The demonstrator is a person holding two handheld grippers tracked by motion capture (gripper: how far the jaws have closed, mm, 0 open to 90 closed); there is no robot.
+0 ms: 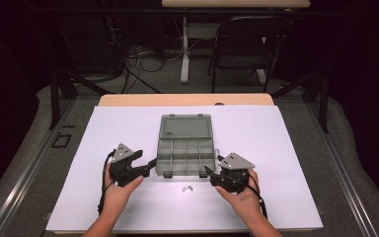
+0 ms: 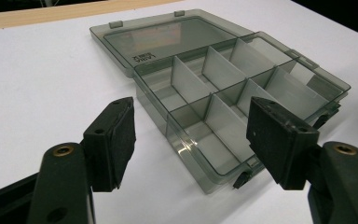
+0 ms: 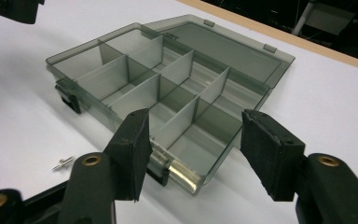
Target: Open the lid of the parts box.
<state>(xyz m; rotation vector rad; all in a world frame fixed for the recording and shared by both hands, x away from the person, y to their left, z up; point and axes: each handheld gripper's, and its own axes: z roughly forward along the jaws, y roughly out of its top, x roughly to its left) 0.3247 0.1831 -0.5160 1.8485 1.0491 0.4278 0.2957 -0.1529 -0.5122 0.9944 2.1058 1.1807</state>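
Observation:
A smoky grey plastic organizer box [image 1: 186, 153] lies open in the middle of the white sheet, its lid [image 1: 186, 126] folded flat behind it. Dividers split it into several empty compartments. My left gripper [image 1: 151, 165] is open at the box's front left corner. In the left gripper view that gripper [image 2: 191, 121] frames the box [image 2: 223, 79] between its jaws. My right gripper [image 1: 209, 172] is open at the front right corner. In the right gripper view its pads [image 3: 133, 149] stand wide on either side of the box's near corner [image 3: 186, 179].
A few small metal parts [image 1: 187, 188] lie on the white sheet [image 1: 276, 148] just in front of the box; one shows as a tiny pin [image 3: 63, 163]. A bare wooden table edge [image 1: 128, 100] runs behind the sheet. A chair [image 1: 246, 47] and cables stand beyond.

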